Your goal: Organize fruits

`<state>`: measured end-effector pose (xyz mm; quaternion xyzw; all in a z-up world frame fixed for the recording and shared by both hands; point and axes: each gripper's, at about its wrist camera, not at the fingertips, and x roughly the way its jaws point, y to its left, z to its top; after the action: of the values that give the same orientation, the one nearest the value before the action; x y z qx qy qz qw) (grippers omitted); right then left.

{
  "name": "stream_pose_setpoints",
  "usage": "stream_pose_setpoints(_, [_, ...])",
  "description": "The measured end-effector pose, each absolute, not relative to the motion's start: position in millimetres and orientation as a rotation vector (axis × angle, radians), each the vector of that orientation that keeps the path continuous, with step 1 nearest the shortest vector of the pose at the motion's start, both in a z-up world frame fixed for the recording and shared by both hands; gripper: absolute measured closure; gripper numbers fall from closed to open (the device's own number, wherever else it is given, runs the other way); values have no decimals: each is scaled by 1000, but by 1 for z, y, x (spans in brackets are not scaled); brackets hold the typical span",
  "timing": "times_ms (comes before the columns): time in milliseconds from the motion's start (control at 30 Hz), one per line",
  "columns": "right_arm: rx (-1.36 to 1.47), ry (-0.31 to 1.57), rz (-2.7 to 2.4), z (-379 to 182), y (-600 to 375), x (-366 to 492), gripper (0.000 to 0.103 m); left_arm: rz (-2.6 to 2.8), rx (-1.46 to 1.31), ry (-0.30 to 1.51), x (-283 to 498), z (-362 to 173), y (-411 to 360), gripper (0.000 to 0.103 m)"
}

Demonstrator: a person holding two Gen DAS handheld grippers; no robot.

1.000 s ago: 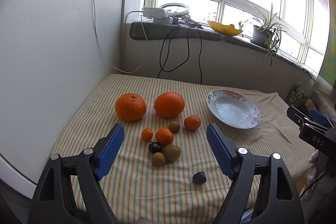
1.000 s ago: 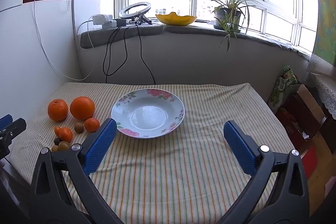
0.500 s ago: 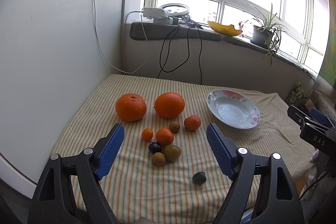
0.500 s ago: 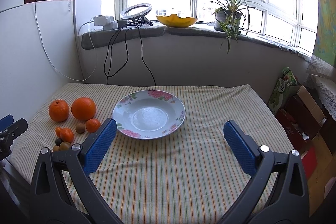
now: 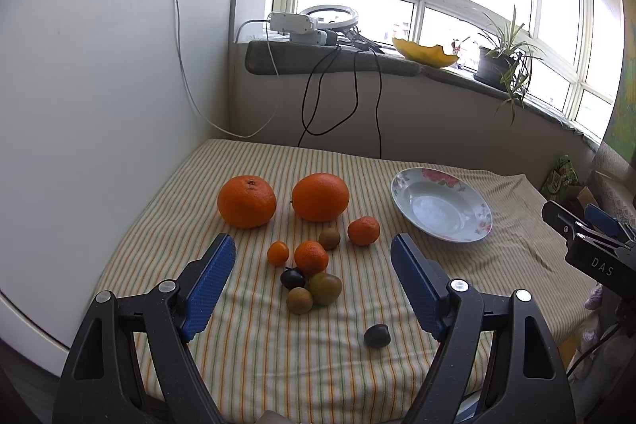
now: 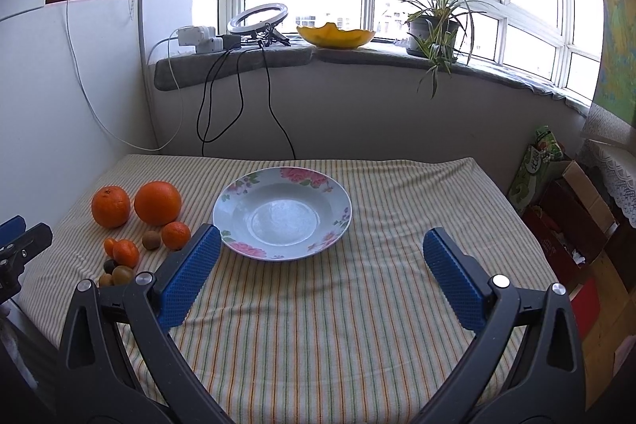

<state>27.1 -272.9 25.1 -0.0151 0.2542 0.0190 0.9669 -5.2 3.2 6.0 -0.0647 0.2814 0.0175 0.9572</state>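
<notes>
Two large oranges (image 5: 246, 201) (image 5: 320, 196) lie on the striped tablecloth (image 5: 258, 348), with several small fruits in front of them: mandarins (image 5: 363, 230), a kiwi (image 5: 329, 238), a dark plum (image 5: 293, 277), a greenish fruit (image 5: 326, 288). One dark fruit (image 5: 377, 335) lies apart, nearer to me. A flowered white plate (image 6: 282, 213) sits empty in the table's middle. My left gripper (image 5: 312, 279) hangs open above the small fruits, holding nothing. Open and empty as well, my right gripper (image 6: 322, 265) hovers just in front of the plate.
A white panel (image 5: 99, 86) walls the table's left side. Cables (image 6: 234, 106) hang from the windowsill, which carries a ring light (image 6: 258, 22), a yellow bowl (image 6: 336, 35) and a potted plant (image 6: 435, 26). Boxes and bags (image 6: 564, 209) stand on the floor at the right.
The right wrist view has shifted slightly, so the plate and fruits sit a little lower and to the right. The left gripper has hardly moved. Both stay open.
</notes>
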Motion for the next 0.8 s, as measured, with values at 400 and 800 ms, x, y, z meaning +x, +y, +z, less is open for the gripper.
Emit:
stream_pose_setpoints(400, [-32,510,36,25,-272,27,0,37,-130,570,-5,5,4,22])
stream_pose_setpoints(800, [-34,513,37,22,-270,27,0,36,-130,571,-5,5,3,22])
